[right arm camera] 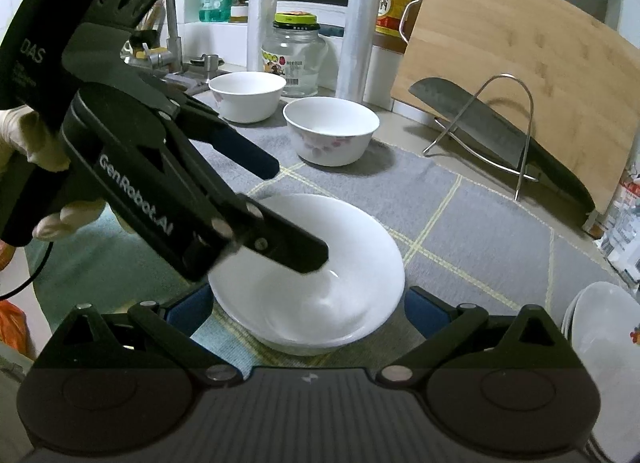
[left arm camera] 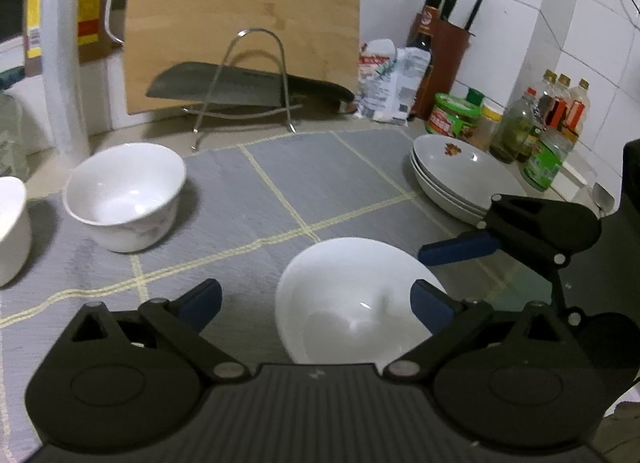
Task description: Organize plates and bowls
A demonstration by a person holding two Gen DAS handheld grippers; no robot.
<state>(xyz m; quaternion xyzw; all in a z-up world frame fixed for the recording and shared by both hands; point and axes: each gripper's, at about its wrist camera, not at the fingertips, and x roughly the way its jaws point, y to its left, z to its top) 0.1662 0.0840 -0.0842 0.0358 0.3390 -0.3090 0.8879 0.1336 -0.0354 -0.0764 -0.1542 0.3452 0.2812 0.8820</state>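
A plain white bowl (left arm camera: 352, 299) (right arm camera: 320, 275) sits on the grey mat. My left gripper (left arm camera: 316, 303) is open, one finger inside the bowl and one outside its left rim; it also shows in the right wrist view (right arm camera: 288, 207). My right gripper (right arm camera: 308, 311) is open, its fingers on either side of the bowl's near part; it shows in the left wrist view (left arm camera: 460, 249). Two flowered white bowls (right arm camera: 332, 131) (right arm camera: 248, 95) stand further back; one shows in the left wrist view (left arm camera: 124, 195). A stack of plates (left arm camera: 464, 175) (right arm camera: 600, 351) sits at the right.
A cutting board (left arm camera: 244, 23) leans on the wall behind a wire rack (left arm camera: 244, 83) holding a cleaver (right arm camera: 472, 119). Bottles and jars (left arm camera: 540, 127) and a knife block (left arm camera: 444, 51) crowd the right corner. A glass jar (right arm camera: 294, 55), paper roll and faucet stand at the back left.
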